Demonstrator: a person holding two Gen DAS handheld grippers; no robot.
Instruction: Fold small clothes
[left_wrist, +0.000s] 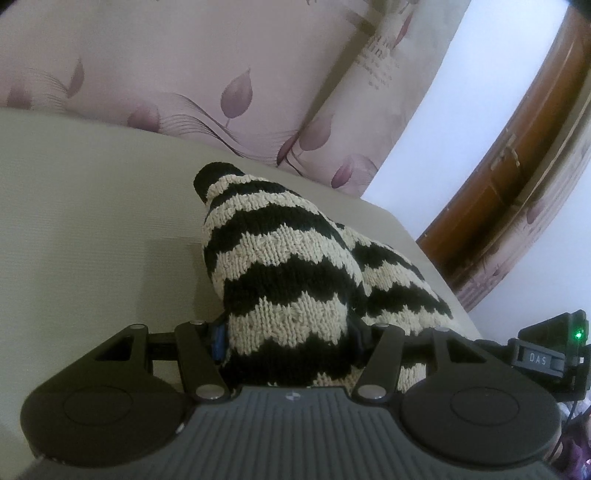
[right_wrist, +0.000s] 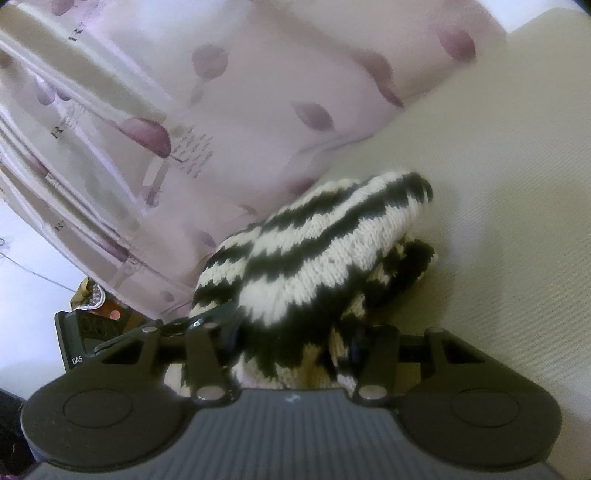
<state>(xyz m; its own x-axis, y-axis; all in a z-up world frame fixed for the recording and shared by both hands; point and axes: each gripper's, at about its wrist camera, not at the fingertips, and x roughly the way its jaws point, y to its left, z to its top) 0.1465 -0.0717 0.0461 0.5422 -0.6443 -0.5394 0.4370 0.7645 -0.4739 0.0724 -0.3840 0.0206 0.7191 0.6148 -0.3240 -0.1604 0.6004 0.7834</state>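
A small black-and-cream zigzag knit garment (left_wrist: 291, 266) is bunched up over a beige cushioned surface (left_wrist: 92, 229). My left gripper (left_wrist: 288, 339) is shut on one end of it, and the knit fills the space between its jaws. In the right wrist view the same knit garment (right_wrist: 314, 258) is gripped by my right gripper (right_wrist: 291, 343), shut on its other end. The other gripper's body shows at the edge of each view, at far right in the left wrist view (left_wrist: 550, 354) and at left in the right wrist view (right_wrist: 85, 339). The fingertips are hidden by the knit.
A pink cloth with purple leaf prints (left_wrist: 192, 81) stands behind the beige surface; it also shows in the right wrist view (right_wrist: 221, 110). A brown wooden door frame (left_wrist: 517, 166) and white wall are at right. The beige surface (right_wrist: 498, 184) extends right in the right wrist view.
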